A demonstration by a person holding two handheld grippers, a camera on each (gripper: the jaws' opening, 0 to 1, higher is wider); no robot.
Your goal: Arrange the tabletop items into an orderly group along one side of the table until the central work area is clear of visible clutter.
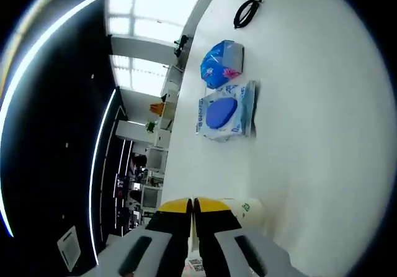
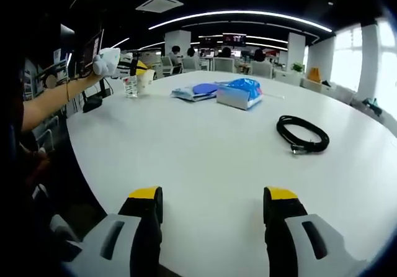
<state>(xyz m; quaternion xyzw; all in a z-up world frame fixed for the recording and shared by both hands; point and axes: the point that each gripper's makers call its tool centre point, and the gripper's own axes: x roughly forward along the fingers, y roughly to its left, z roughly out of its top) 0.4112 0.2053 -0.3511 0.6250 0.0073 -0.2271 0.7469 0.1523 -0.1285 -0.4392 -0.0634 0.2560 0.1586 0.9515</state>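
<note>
My left gripper (image 1: 192,205) has its jaws pressed almost together. It looks shut on the wall of a small clear cup (image 2: 130,87), which has a label and sits at the table's far left edge. A pale paper cup (image 1: 248,208) stands right beside it. In the right gripper view a gloved hand holds that left gripper (image 2: 133,66) over the cup. A wet-wipes pack with a blue lid (image 1: 220,112), a blue tissue pack (image 1: 220,63) and a coiled black cable (image 1: 248,11) lie further along the white table (image 2: 205,140). My right gripper (image 2: 214,196) hovers open over bare tabletop with nothing between its fingers.
From the right gripper, the wipes pack (image 2: 197,91) and tissue pack (image 2: 239,92) lie side by side at the far middle, and the cable (image 2: 302,133) lies to the right. A person's arm (image 2: 53,103) reaches along the left edge. Desks and people fill the room beyond.
</note>
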